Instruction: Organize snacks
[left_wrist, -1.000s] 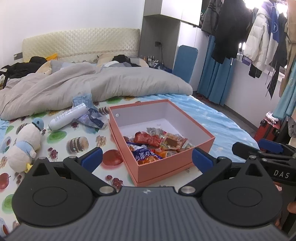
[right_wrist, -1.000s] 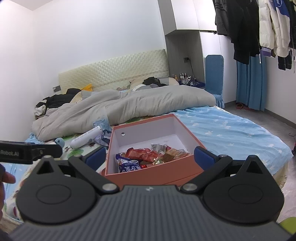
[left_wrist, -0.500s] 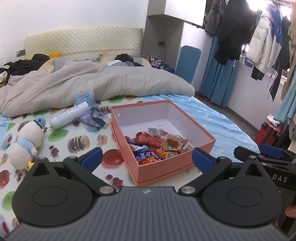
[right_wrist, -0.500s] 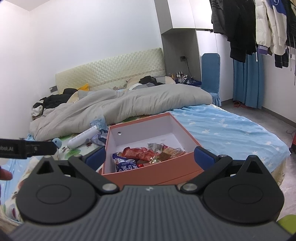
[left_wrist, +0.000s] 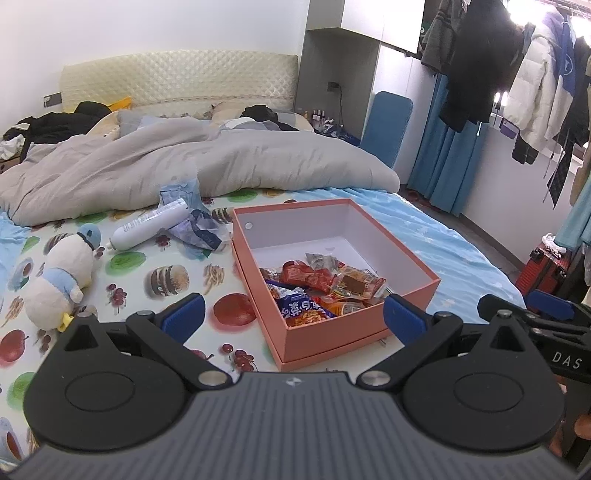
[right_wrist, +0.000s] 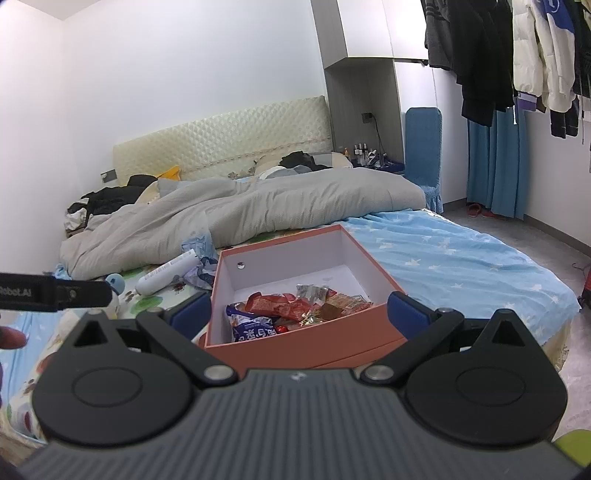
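Both hand-held grippers, left (left_wrist: 291, 314) and right (right_wrist: 297, 310), hang spread and empty before the pink box (left_wrist: 354, 334) of snacks (left_wrist: 321, 286) on the bed (left_wrist: 122, 280). It seemingly sits near the edge; a nudge could tip it.

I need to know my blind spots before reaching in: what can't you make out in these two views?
- Near strip of the pink box: right wrist view, hidden behind the right gripper body.
- Snacks: both views, piled and overlapping, so no count; print too small.
- White tube: label too small in both views.
- Left gripper: fingers wide apart, holding nothing; bed beneath its body hidden.
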